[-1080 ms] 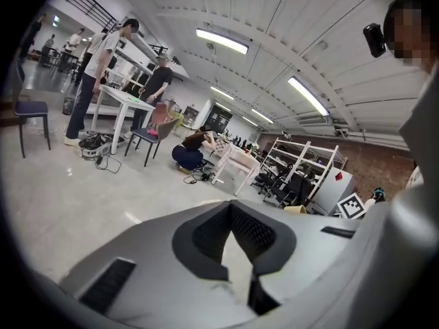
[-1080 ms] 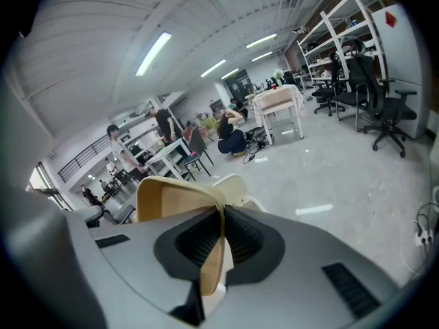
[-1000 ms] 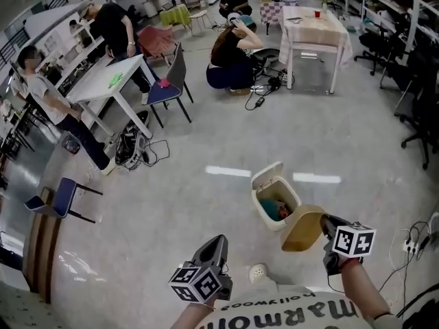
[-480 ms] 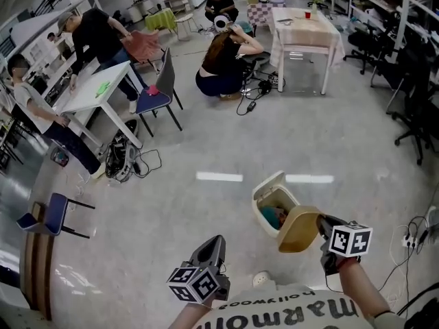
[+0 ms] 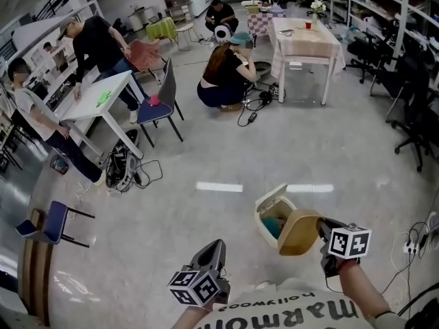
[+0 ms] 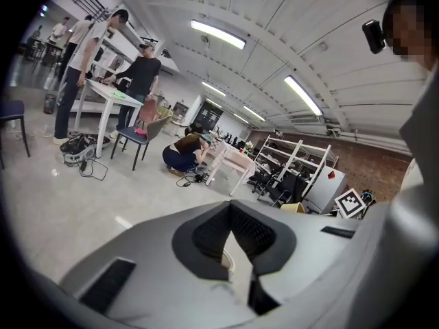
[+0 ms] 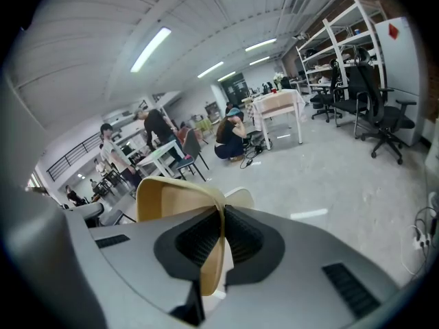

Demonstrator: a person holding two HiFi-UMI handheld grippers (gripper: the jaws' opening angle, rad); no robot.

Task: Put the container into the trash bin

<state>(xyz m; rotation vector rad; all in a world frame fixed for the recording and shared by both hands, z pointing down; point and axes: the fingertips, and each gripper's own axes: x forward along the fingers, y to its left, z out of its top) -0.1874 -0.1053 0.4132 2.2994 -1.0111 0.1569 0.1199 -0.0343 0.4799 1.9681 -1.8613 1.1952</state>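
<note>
A small white trash bin (image 5: 263,212) stands on the floor with its lid (image 5: 272,195) tipped up and blue rubbish inside. My right gripper (image 5: 321,226) is shut on the rim of a tan container (image 5: 299,232), holding it at the bin's near right edge. In the right gripper view the container (image 7: 177,196) fills the space ahead of the right gripper (image 7: 222,214), its thin wall pinched between the pads. My left gripper (image 5: 218,245) hangs lower left of the bin, shut, with nothing in it. From the left gripper (image 6: 232,211) the container (image 6: 293,208) shows far right.
A person crouches (image 5: 223,74) by a cloth-covered table (image 5: 302,41) further back. A white table (image 5: 103,92), a dark chair (image 5: 161,91) and cables (image 5: 123,166) lie at the left. Office chairs (image 5: 420,112) and a power strip (image 5: 410,247) are at the right.
The right gripper and the container have come closer to the bin, now overlapping its near edge. The left gripper has kept its place.
</note>
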